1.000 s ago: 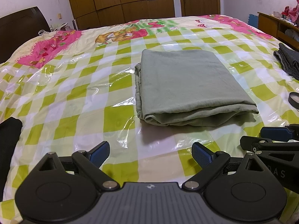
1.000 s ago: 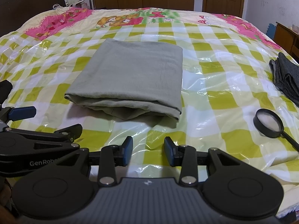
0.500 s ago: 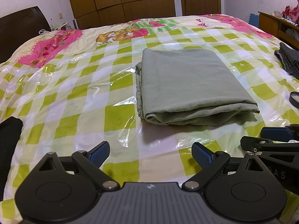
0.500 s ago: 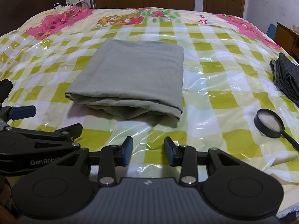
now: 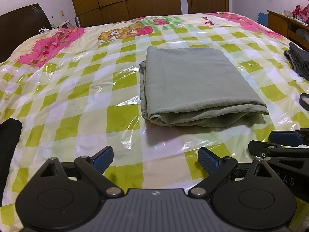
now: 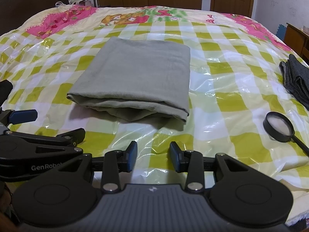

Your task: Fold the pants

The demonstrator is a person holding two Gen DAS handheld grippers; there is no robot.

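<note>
Nothing moved; magnifying glass (image 6: 278,126) (right) lies beside folded pants (image 6: 135,77).

White lettering "GenRobo", cut off at its end, reads on the black body of the left tongs (image 6: 79,133). Faint letters "DAS" show on the right tongs (image 5: 274,139) body. No other legible text.

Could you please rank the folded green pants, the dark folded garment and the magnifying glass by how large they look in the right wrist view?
1. Folded green pants, clearly the largest.
2. Dark folded garment, though the frame edge cuts it off, so its full extent is unsure.
3. Magnifying glass, the smallest.
</note>
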